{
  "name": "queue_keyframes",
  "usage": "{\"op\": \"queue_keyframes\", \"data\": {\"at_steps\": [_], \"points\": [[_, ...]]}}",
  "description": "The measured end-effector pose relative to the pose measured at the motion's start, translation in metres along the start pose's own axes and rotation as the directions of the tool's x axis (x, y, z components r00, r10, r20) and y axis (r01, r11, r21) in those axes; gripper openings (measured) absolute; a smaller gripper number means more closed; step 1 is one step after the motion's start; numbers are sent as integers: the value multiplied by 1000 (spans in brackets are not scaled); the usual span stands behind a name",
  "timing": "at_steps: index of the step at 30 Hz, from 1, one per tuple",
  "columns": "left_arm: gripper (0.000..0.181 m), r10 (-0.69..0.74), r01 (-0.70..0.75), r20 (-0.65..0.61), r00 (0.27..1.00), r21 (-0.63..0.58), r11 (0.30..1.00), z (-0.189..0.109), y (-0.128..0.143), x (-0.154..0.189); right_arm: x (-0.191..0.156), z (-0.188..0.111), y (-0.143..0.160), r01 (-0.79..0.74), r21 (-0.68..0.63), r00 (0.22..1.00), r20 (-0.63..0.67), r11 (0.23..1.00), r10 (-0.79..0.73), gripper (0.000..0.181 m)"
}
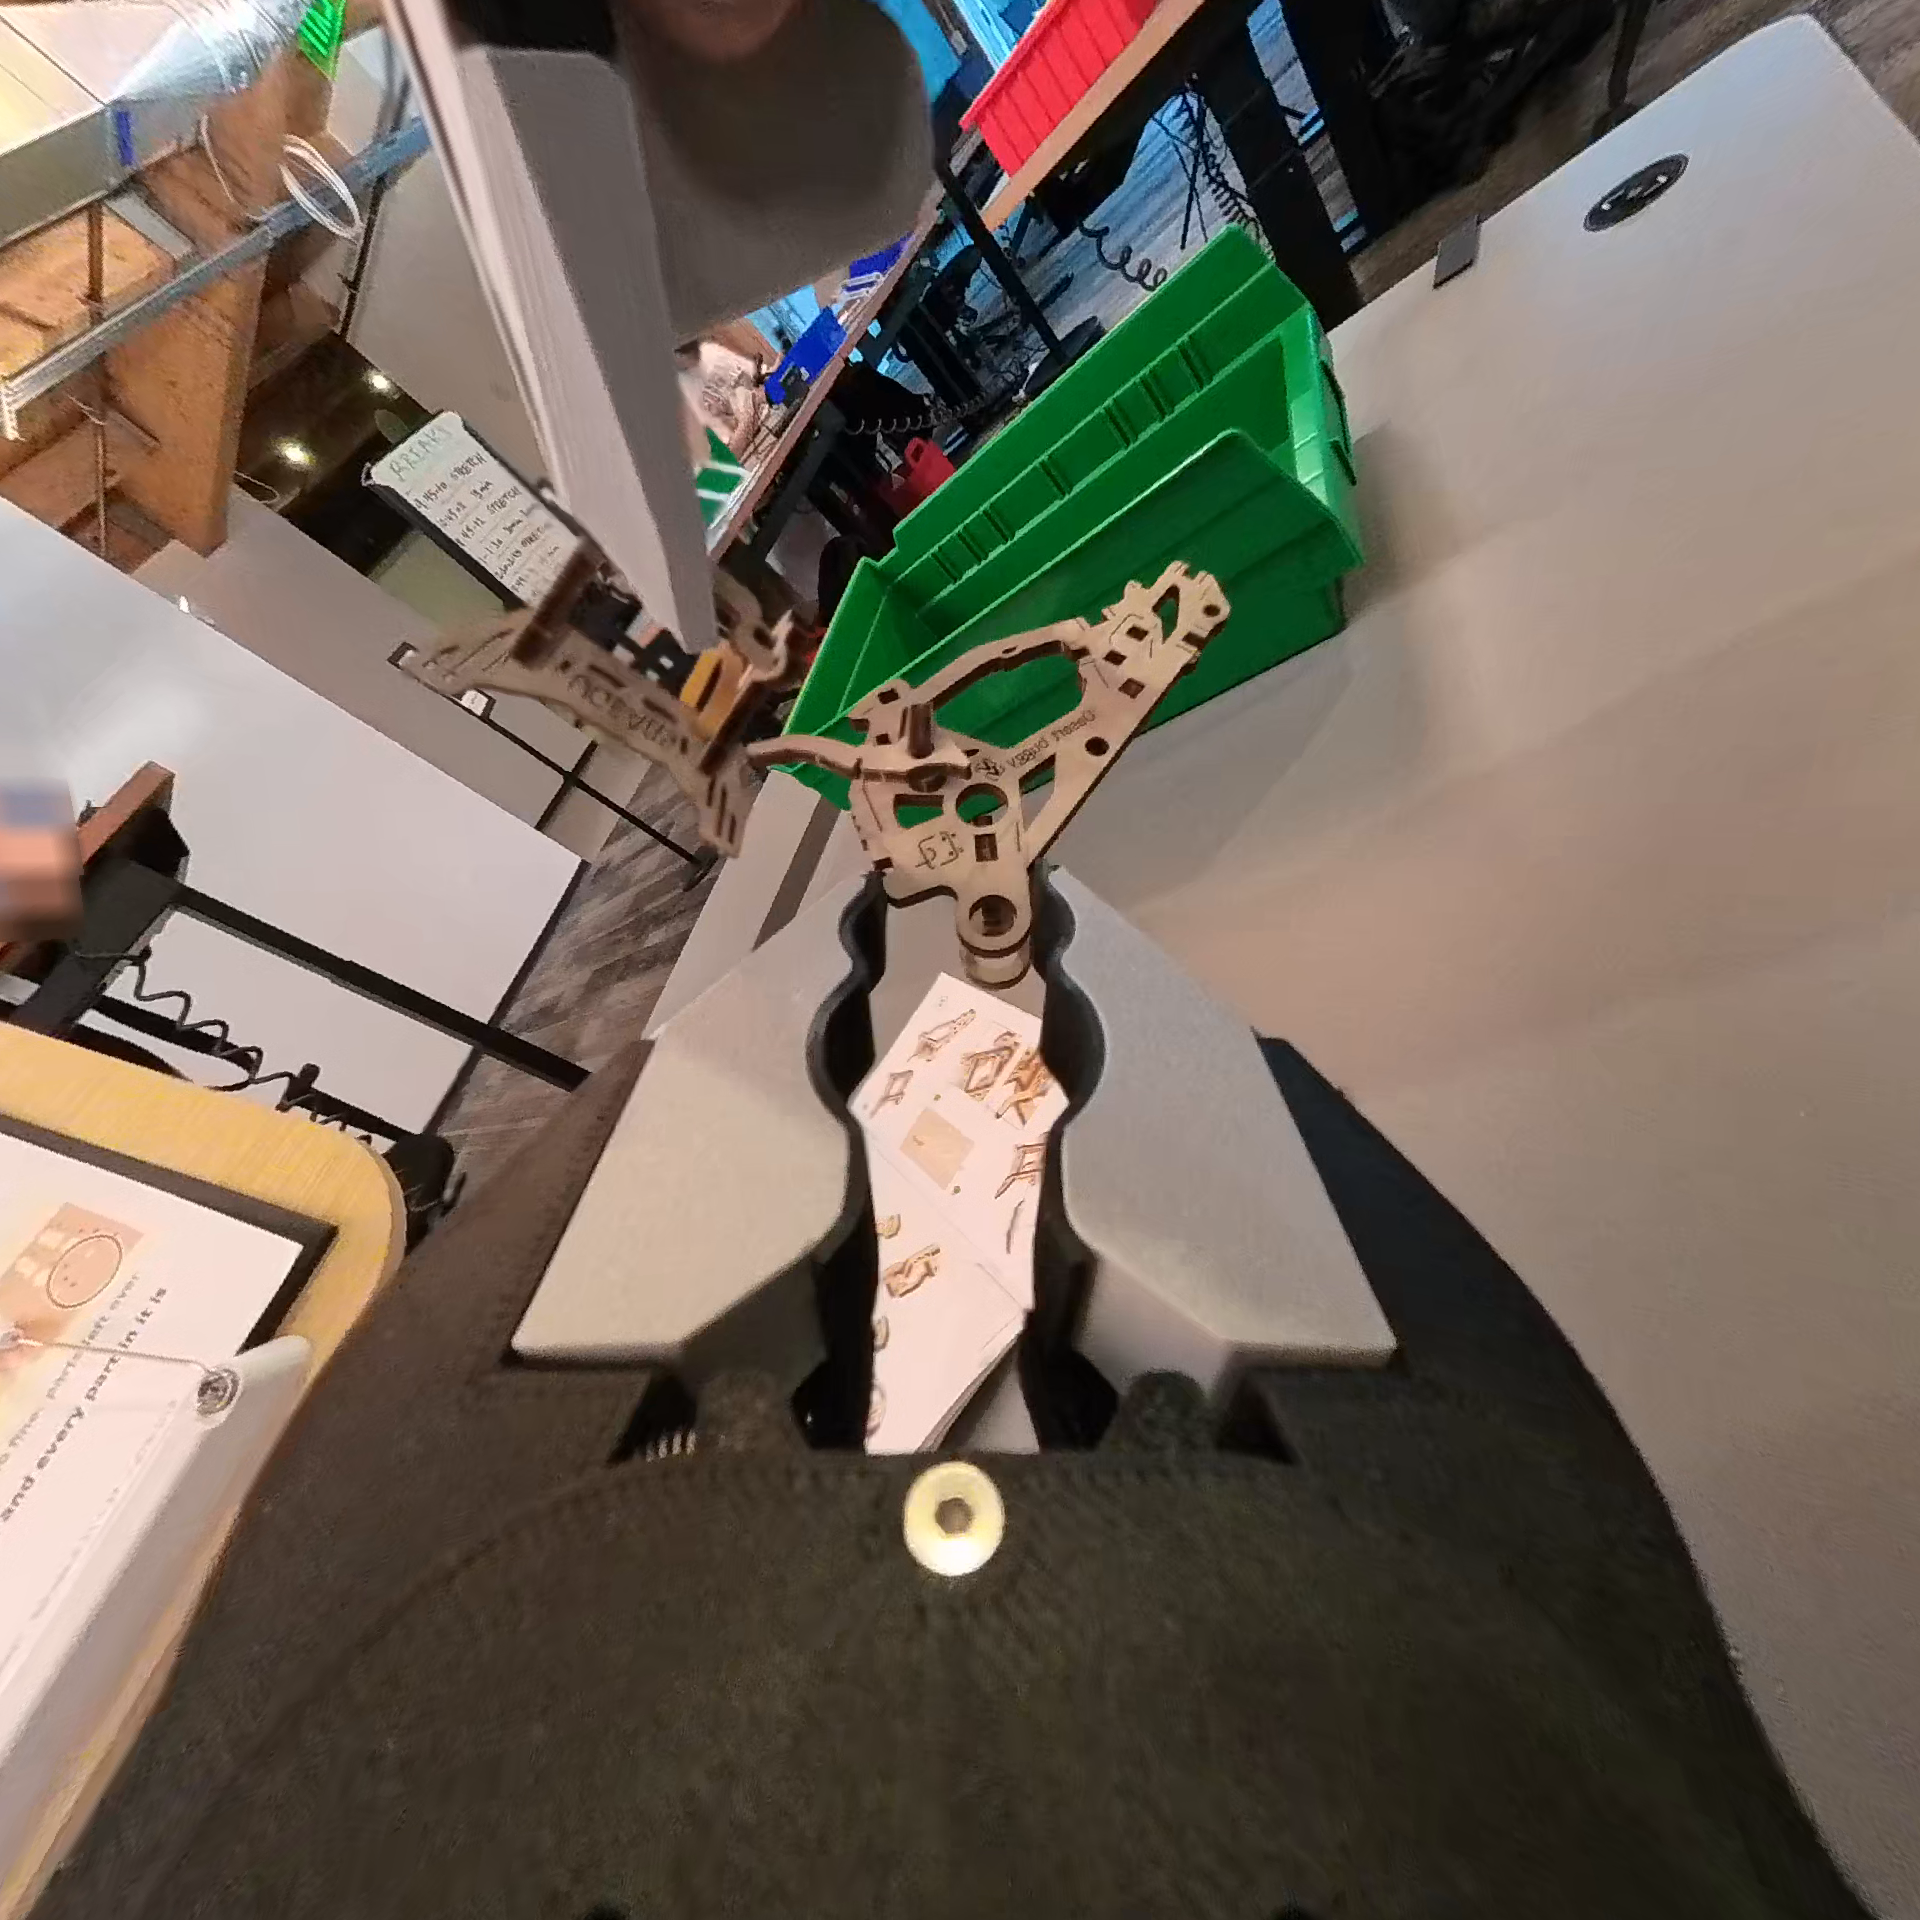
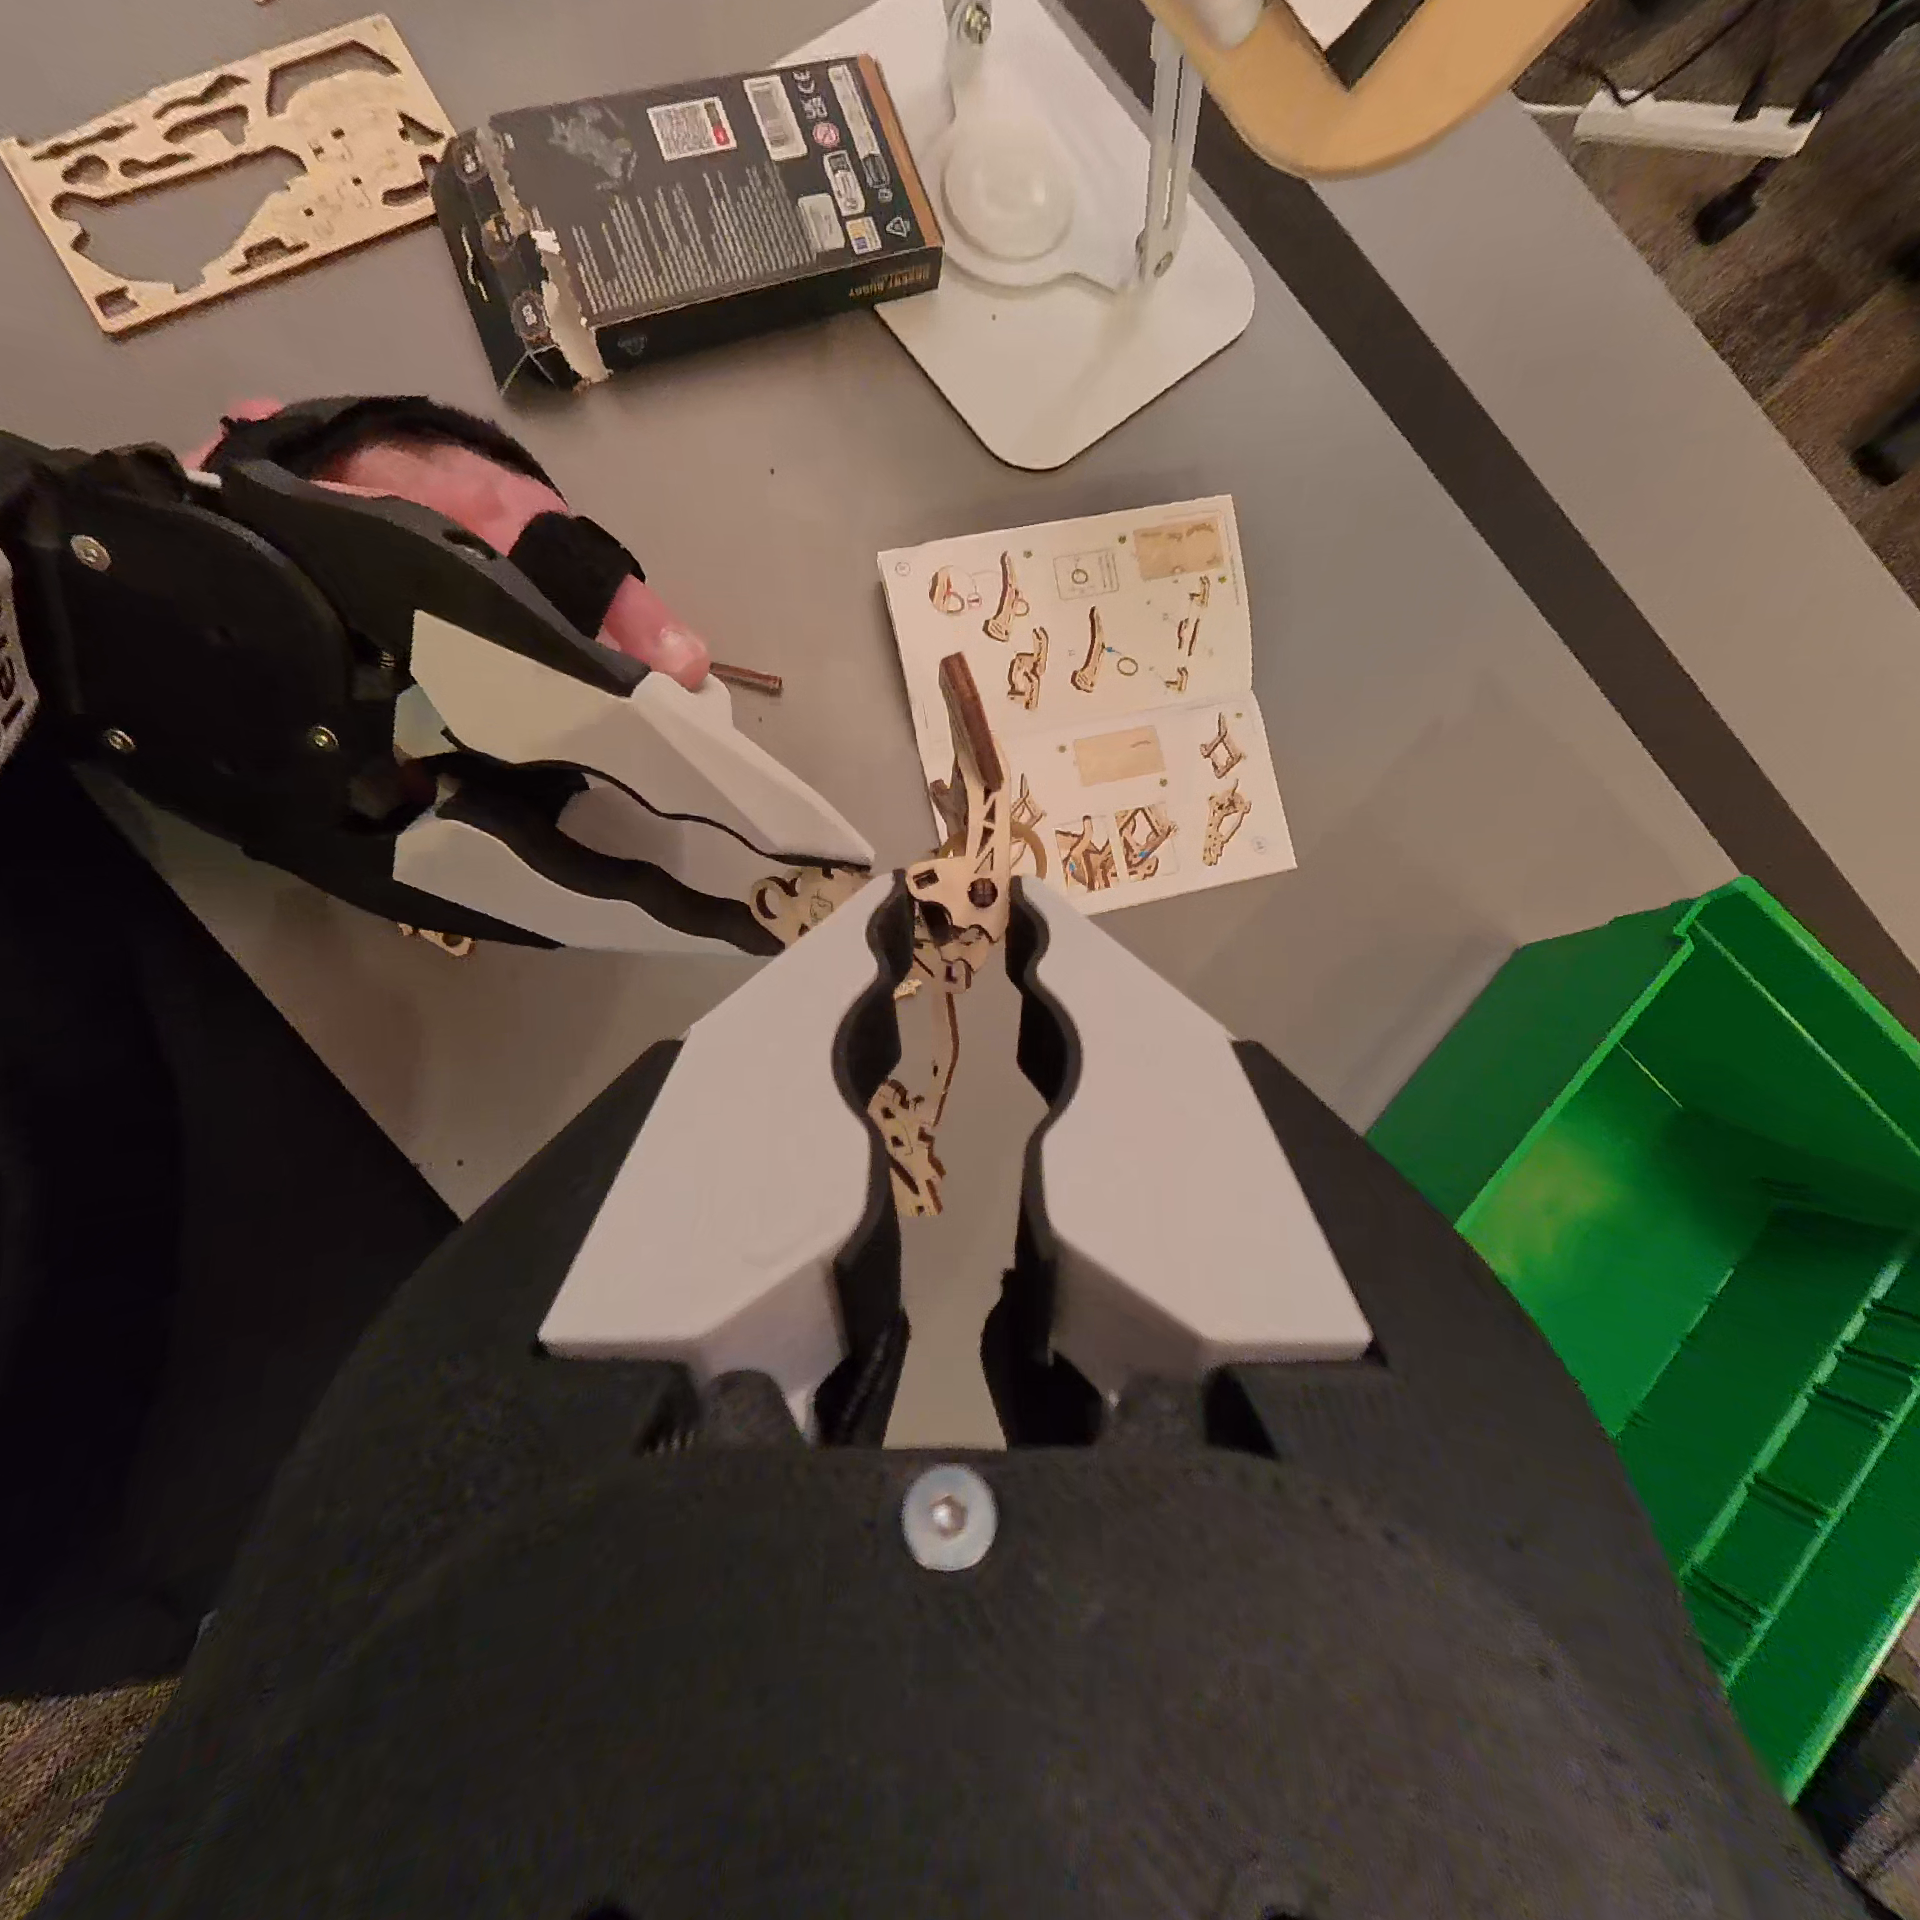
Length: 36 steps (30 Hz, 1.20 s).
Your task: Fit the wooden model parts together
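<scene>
Above a grey table (image 2: 1382, 582), the left gripper (image 1: 951, 914) is pinching a flat wooden frame piece (image 1: 1023, 732) by its round lower lug, its long axis slanting up and to the right toward stacked green bins (image 1: 1164, 457). Just beside it, the right gripper (image 2: 956, 894) is clamping a second wooden assembly (image 2: 961, 831), edge-on and pointing away over an open instruction leaflet (image 2: 1132, 665). Farther off are lying a torn black box (image 2: 686, 208), a punched-out wooden sheet (image 2: 223, 166) and a white stand base (image 2: 1081, 343).
</scene>
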<state>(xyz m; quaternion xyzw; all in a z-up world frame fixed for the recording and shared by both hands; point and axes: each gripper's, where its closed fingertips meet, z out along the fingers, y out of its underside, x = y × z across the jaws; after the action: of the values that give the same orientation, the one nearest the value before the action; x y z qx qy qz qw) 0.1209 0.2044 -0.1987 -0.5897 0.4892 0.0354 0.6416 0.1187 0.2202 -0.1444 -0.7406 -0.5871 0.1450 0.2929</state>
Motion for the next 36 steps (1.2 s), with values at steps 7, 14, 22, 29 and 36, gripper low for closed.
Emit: {"op": "queue_keyframes", "data": {"at_steps": [7,14,22,29,36], "points": [[25,43,-43,7,999,-16,999,0,0,2,-5,3,1,19,-79,1000,19,997,-18,14],[25,60,-59,18,998,-20,998,-1,-2,1,-5,4,0,45,-139,999,16,989,-43,14],[25,71,-70,23,997,-30,997,-1,-2,0,-8,7,1,74,-211,997,34,975,-68,15],[25,71,-70,22,997,-33,997,-1,-1,-1,-10,7,-2,105,-229,994,28,968,-102,15],[25,72,-71,12,997,-37,997,-1,-1,1,-11,10,-1,157,-265,987,13,951,-159,15]]}}
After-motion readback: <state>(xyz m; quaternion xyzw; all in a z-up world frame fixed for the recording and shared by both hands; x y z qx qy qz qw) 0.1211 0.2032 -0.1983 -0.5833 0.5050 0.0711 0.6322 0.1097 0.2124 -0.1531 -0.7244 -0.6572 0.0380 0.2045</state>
